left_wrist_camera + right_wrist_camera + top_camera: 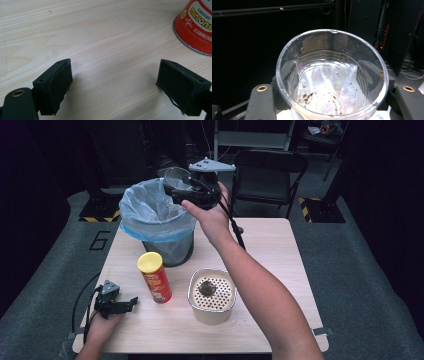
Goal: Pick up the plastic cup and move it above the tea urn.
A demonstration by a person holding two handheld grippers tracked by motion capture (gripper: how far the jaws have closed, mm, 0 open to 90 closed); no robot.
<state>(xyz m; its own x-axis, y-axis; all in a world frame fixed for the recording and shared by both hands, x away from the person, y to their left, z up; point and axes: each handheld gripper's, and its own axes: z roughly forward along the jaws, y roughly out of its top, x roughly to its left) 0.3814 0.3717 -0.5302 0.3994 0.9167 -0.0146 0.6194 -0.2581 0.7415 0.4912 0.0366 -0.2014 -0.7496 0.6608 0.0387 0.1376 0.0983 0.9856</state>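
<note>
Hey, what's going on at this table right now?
A person works with two handheld grippers. The right gripper holds a clear plastic cup, with brown bits at its bottom, over the lined trash bin. The left gripper rests open on the table near a red chip can. A strainer pot holds a dark clump.

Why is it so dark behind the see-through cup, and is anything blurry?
Right gripper view: the cup catches light while the room behind stays unlit; its near rim looks soft. High view: the table is lit, the floor dim. Left gripper view: sharp wood grain, dark shadows beside the left gripper.
</note>
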